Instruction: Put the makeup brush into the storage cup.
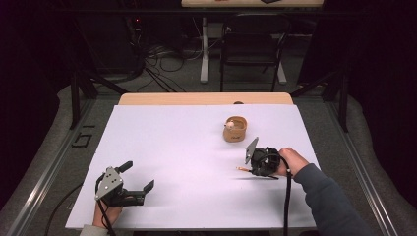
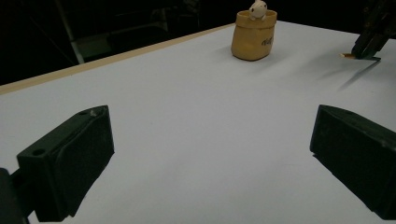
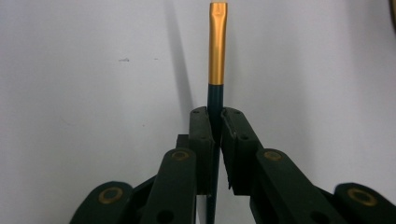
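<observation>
White sheeting [image 1: 187, 162] covers the table, and 2 handheld grippers work over its near half. At the near left, the left gripper [image 1: 139, 178] sits low over the sheet with its jaws spread wide and nothing between them; the left gripper view shows bare white surface in the gap. At the right, a hand [image 1: 293, 160] in a grey sleeve [image 1: 328, 201] holds the right gripper [image 3: 215, 123], whose jaws are pinched onto a thin pencil-like stick [image 3: 216, 56]. This stick has a dark green shaft and a gold metal end that pokes out past the jaw tips, pointing left just above the sheet. Farther back, right of centre, stands a small tan pot [image 1: 235, 129] with a little pale figure [image 2: 257, 9] peeking over its rim. The pot is well apart from both grippers.
</observation>
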